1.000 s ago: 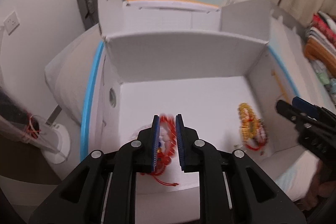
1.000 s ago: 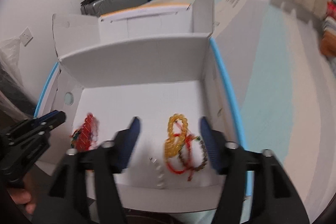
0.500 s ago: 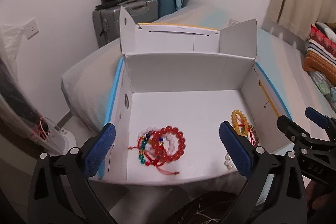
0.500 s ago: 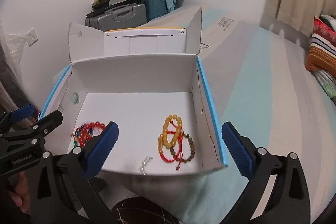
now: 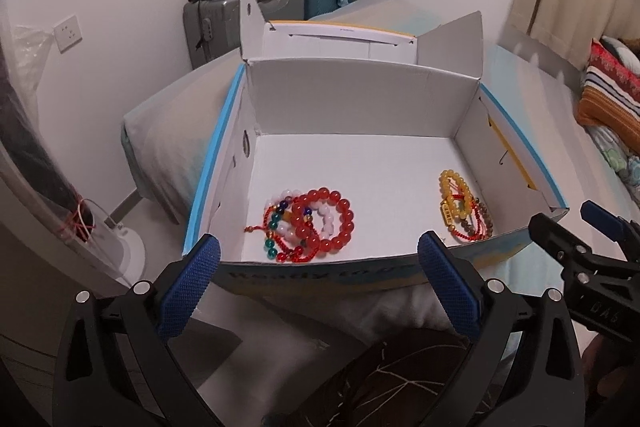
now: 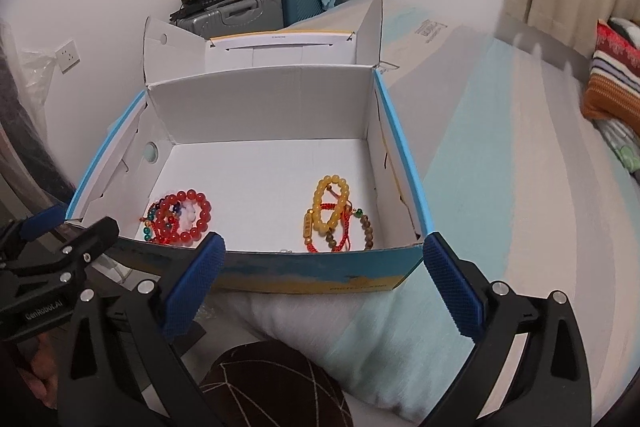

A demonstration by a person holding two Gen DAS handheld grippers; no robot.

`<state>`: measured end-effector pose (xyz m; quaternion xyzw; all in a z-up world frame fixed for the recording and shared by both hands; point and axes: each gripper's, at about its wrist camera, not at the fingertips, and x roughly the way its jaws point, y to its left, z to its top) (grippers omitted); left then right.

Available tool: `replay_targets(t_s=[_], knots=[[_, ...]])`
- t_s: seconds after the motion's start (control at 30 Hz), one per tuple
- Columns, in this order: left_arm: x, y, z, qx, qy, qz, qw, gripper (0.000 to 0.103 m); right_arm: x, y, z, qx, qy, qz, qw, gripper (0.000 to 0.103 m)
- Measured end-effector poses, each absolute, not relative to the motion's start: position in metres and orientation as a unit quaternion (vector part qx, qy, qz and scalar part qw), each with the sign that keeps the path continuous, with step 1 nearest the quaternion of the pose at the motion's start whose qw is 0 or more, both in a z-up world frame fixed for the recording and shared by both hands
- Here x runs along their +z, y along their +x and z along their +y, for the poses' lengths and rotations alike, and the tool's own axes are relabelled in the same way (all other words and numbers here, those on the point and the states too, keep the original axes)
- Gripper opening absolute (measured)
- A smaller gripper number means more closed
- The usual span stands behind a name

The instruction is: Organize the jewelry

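Two bracelet piles inside white box [image 5: 360, 99] on bed: red bead cluster [image 5: 310, 225] near its left wall, yellow-and-brown cluster [image 6: 336, 215] near right wall. Sorting appears done or nearly done. Left hand-held gripper [image 5: 318, 287] and right hand-held gripper [image 6: 324, 287] both spread wide, empty, outside box's near wall.

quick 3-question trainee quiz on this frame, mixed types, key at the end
1. True or false: the left gripper is shut on the red bead bracelet.
2. Multiple choice: the yellow bead bracelet lies (A) on the bed beside the box, (B) inside the box near its right wall, (C) between the right gripper pads.
3. Fill in: both grippers are held ____ the box, jaws wide apart.

Key: 1 false; 2 B; 3 outside.
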<state>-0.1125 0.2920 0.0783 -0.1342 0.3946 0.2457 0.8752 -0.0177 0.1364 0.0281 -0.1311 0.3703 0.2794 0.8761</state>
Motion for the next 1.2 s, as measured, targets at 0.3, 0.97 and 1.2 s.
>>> replay_targets(t_s=[0.3,0.97,1.2], knots=[[0.0762,-0.1137,0.2931,0.25,-0.127,0.396,0.874,0.097,0.026,-0.0194,0.1363,0.28,-0.126,0.373,0.875,0.095],[0.0773,-0.1131,0.287,0.247,-0.115,0.398,0.876,0.097,0.0253,-0.0202,0.1343,0.278,-0.121,0.374,0.877,0.095],[0.0782,-0.1145,0.2864,0.259,-0.107,0.395,0.875,0.097,0.0249,-0.0208,0.1344,0.278,-0.121,0.374,0.877,0.095]])
